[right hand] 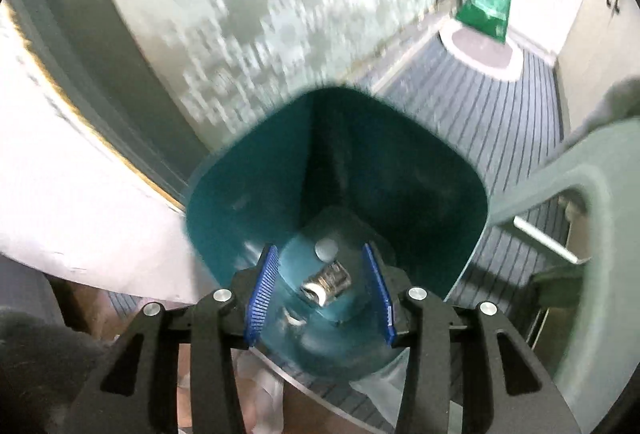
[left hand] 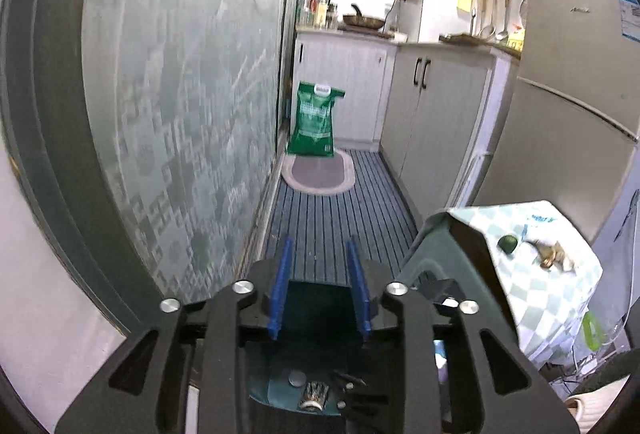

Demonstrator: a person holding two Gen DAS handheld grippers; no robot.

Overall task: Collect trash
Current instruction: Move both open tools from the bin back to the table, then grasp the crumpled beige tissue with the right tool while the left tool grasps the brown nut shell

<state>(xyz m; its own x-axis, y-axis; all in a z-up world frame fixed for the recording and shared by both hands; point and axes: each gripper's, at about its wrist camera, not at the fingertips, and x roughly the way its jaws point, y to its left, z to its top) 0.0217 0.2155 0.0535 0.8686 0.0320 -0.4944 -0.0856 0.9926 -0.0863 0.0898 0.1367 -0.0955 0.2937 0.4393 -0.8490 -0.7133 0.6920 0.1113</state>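
A teal plastic trash bin (right hand: 256,193) stands on the floor beside a frosted glass door. At its bottom lie a crushed can (right hand: 326,284) and a small round lid (right hand: 326,249). My right gripper (right hand: 322,292) hangs open and empty right above the bin's mouth. My left gripper (left hand: 323,286) is open and empty, also over the bin (left hand: 316,300), with the can (left hand: 314,396) visible below it. A chair draped with a checkered cloth (left hand: 532,258) carries a green lime-like piece (left hand: 507,244) and brown scraps (left hand: 554,254).
A frosted glass sliding door (left hand: 180,93) runs along the left. A narrow kitchen aisle with striped floor (left hand: 340,209), an oval mat (left hand: 318,173) and a green bag (left hand: 314,119) lies ahead. Cabinets (left hand: 436,113) and a fridge (left hand: 572,105) line the right. A grey chair frame (right hand: 592,193) is close on the right.
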